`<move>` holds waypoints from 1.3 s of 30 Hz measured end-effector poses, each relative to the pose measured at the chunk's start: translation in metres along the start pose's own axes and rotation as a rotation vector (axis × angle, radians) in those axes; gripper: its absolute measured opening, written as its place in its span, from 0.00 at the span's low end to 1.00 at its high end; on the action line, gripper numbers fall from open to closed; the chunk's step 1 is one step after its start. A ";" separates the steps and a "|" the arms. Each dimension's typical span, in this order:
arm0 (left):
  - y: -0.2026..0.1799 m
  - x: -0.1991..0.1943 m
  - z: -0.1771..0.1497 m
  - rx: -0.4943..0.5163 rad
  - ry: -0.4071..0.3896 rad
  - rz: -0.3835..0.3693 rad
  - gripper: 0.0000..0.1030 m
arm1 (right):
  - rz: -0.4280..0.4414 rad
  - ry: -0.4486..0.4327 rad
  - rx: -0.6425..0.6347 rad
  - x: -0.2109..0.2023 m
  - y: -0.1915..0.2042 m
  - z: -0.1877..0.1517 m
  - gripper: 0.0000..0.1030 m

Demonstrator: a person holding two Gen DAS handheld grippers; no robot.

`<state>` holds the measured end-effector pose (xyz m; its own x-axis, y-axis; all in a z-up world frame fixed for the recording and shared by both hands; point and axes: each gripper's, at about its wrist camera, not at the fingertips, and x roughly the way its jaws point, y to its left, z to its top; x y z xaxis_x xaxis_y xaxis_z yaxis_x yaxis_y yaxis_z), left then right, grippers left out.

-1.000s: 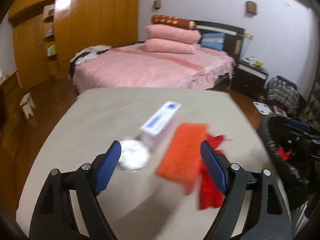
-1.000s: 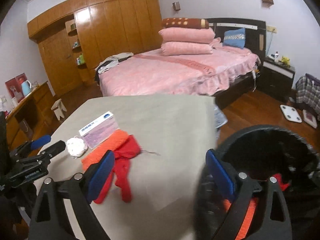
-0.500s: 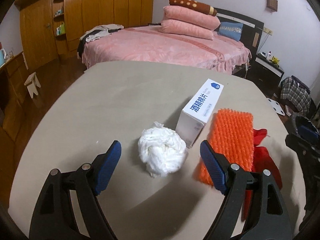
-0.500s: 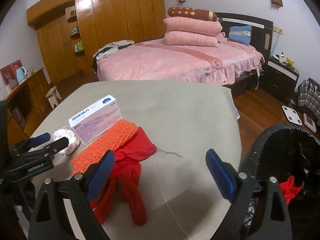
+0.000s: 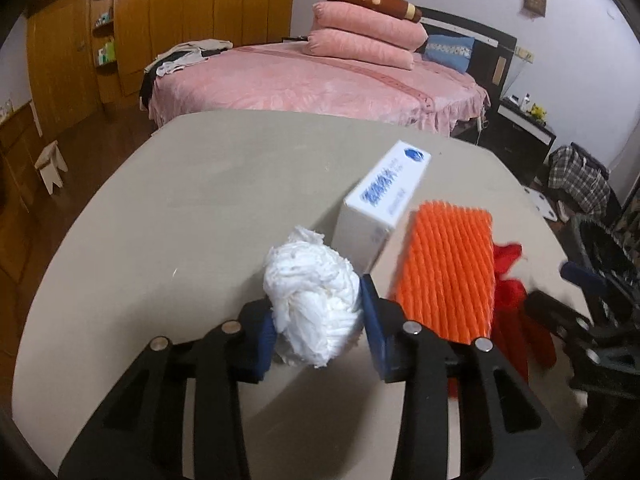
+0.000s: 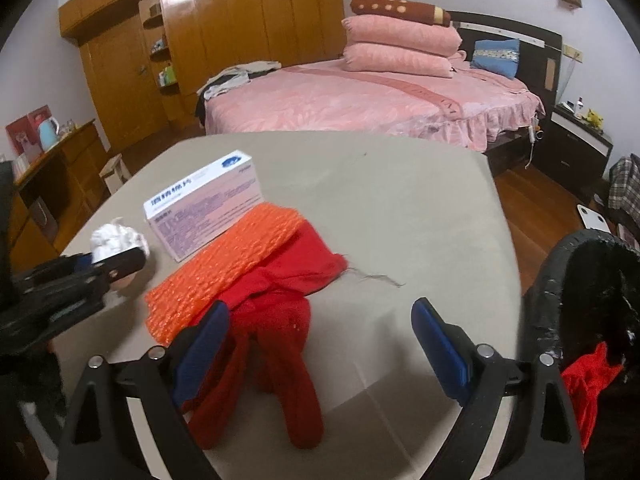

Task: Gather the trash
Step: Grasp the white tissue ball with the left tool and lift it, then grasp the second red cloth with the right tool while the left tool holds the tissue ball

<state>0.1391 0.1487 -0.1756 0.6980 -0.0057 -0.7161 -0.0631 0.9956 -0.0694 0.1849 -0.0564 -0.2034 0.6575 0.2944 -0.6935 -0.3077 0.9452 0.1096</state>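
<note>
My left gripper (image 5: pixel 318 326) is shut on a crumpled white tissue ball (image 5: pixel 312 292) on the beige table (image 5: pixel 208 208). Next to the ball lie a white box with blue print (image 5: pixel 384 196), an orange foam net (image 5: pixel 448 268) and a red cloth (image 5: pixel 516 300). In the right wrist view the tissue ball (image 6: pixel 116 240) shows at the left in the left gripper (image 6: pixel 116 264). My right gripper (image 6: pixel 320 344) is open and empty above the red cloth (image 6: pixel 276 320), beside the orange net (image 6: pixel 224 272) and the box (image 6: pixel 204 204).
A black trash bin (image 6: pixel 560 280) with a red scrap inside stands off the table's right edge; it also shows in the left wrist view (image 5: pixel 600 248). A pink bed (image 6: pixel 360 100), a wooden wardrobe (image 6: pixel 220 40) and a dark nightstand (image 6: pixel 580 140) lie beyond.
My left gripper moved forward and closed on the tissue ball. My right gripper moved left over the table, above the red cloth, and stayed open.
</note>
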 end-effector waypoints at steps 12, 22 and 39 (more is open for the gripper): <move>-0.007 0.012 -0.014 0.011 0.077 0.008 0.37 | 0.021 0.108 -0.138 0.027 0.032 -0.009 0.50; -0.012 0.013 -0.017 0.022 0.080 0.020 0.37 | 0.048 0.105 -0.167 0.024 0.044 -0.016 0.35; -0.013 0.015 -0.016 0.034 0.083 0.029 0.38 | 0.040 0.105 -0.175 0.026 0.044 -0.015 0.35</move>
<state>0.1389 0.1339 -0.1963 0.6346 0.0171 -0.7726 -0.0577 0.9980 -0.0253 0.1784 -0.0091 -0.2272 0.5702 0.3061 -0.7623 -0.4529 0.8914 0.0191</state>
